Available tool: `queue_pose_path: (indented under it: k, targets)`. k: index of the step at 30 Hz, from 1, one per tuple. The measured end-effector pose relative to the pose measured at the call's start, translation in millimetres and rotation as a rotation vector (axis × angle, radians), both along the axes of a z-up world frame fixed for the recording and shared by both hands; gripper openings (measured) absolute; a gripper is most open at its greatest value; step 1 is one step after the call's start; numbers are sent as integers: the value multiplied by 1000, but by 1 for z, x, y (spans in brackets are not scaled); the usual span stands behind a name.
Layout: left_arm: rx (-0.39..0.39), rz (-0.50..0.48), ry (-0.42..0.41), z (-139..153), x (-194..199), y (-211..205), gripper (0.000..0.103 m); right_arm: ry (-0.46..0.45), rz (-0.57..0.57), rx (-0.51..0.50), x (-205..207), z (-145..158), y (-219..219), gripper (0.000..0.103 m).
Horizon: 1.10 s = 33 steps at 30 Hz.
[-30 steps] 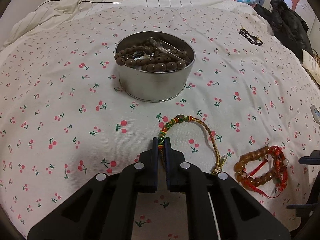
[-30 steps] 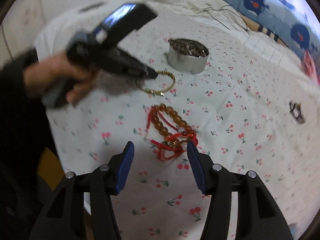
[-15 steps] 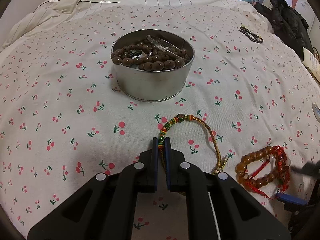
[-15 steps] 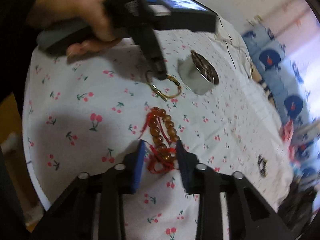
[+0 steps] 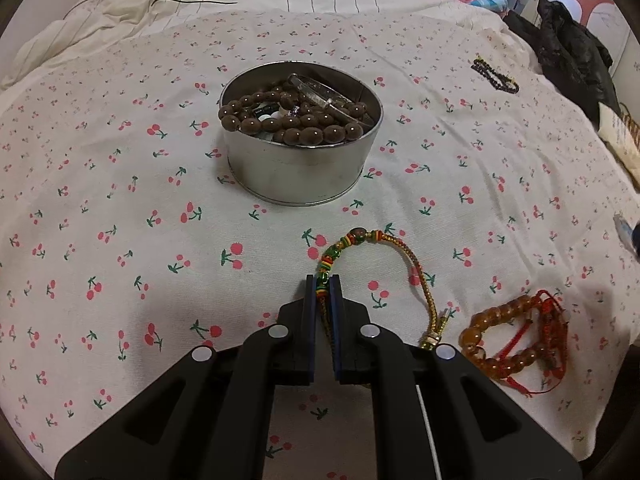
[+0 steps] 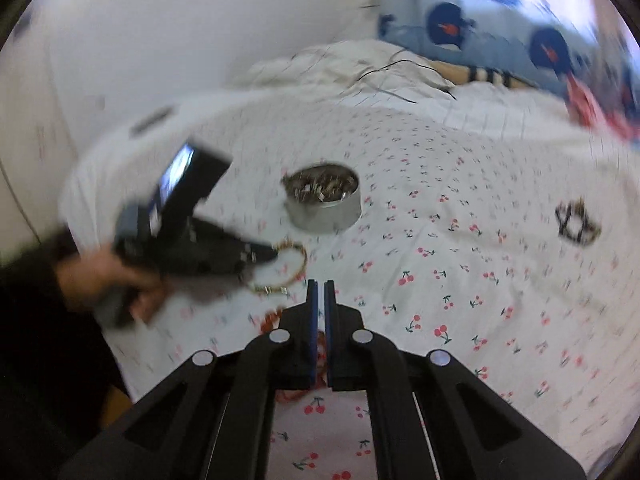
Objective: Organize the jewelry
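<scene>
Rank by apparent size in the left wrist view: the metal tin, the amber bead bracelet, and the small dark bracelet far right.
1. Metal tin: largest.
2. Amber bead bracelet: mid-sized, though nearest the camera.
3. Small dark bracelet: smallest-looking, but farthest away, so its true size against the amber one is unsure.

Right tongs [image 6: 319,286] shut, red cord [image 6: 322,340] between, above cherry-print sheet [image 6: 460,280].
</scene>
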<state>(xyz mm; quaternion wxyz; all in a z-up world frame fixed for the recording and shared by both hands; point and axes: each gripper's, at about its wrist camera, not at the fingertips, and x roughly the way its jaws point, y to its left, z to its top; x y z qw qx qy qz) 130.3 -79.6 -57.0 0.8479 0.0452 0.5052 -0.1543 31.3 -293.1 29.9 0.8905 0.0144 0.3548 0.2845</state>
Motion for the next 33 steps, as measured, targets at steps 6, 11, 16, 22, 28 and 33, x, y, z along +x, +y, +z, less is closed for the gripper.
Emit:
queue_pose_path:
  k: [6,11,16,22,28,33]
  targets:
    - [-16,4,8,0,-1,3,6,77,94,47,-13,1,4,8]
    - [-12,0,11,-1,0,2,6,-80,245,-287,-56,-8,57,78]
    - [-11,-1,13,-2,0,3,6,64,369,-282,-41,-23,78,42]
    - [-14,-2,16,-2,0,3,6,249,379,-261,-16,-57,96,38]
    - [-12,-9,18,-2,1,1,6,414,299,-59,8,-71,75,30]
    - [-13,-13,19,-3,1,1,6,454,225,-51,16,-78,68,5]
